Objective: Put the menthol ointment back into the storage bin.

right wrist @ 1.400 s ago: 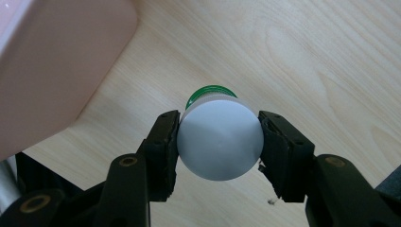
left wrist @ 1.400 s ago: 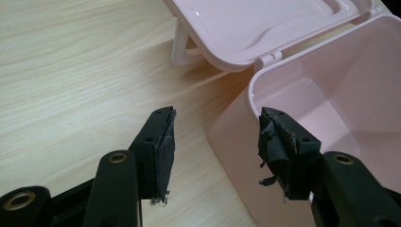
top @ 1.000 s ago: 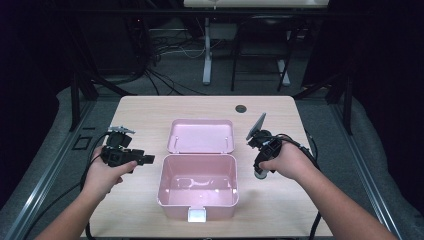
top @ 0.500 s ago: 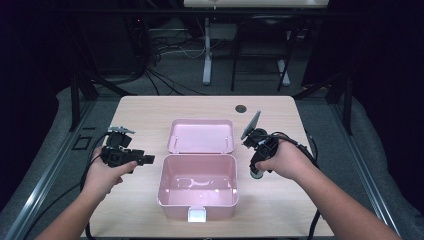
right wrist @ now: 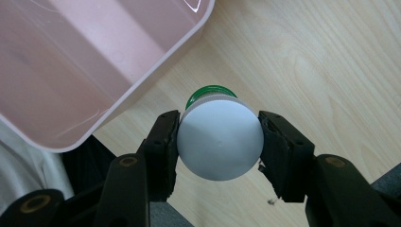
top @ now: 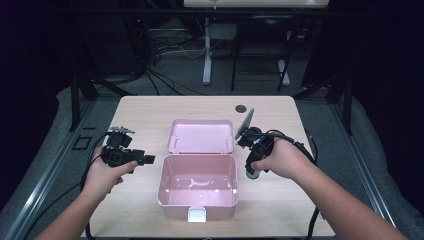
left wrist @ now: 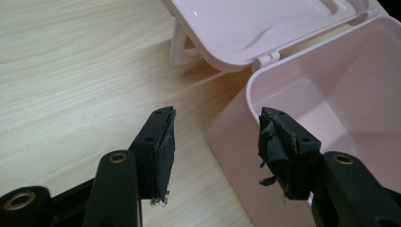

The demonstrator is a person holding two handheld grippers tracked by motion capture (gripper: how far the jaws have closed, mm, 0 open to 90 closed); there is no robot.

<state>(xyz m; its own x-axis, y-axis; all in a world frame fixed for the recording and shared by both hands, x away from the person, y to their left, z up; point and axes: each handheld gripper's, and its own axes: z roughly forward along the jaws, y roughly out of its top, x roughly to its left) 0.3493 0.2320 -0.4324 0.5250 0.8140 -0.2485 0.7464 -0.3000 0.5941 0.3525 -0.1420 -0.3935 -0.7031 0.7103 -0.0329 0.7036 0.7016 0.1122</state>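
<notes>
From the high view, a pink box [top: 198,186] sits open at the middle of the wooden table [top: 150,107], its lid [top: 201,135] folded back flat on the far side. The left gripper [top: 148,160] is held just beside the box's left wall, pointing toward it, and the right gripper [top: 252,172] is held just off the box's right wall, pointing downward with a small bottle [top: 253,173] at its tip; a dark round spot [top: 241,108] lies on the table farther back. In the left gripper view, the left gripper [left wrist: 215,137] has its jaws spread well apart with nothing between them, the frayed pads [left wrist: 276,142] straddling the near corner of the pink box [left wrist: 331,94], whose hinged lid [left wrist: 265,23] lies open on the table [left wrist: 71,71] behind. In the right gripper view, the right gripper [right wrist: 219,142] is closed on a bottle [right wrist: 220,139] with a white round cap and a green body below it, both pads pressed against the cap's sides. The bottle hangs over the bare table [right wrist: 321,61], just beside the rim of the pink box [right wrist: 94,71], outside it.
</notes>
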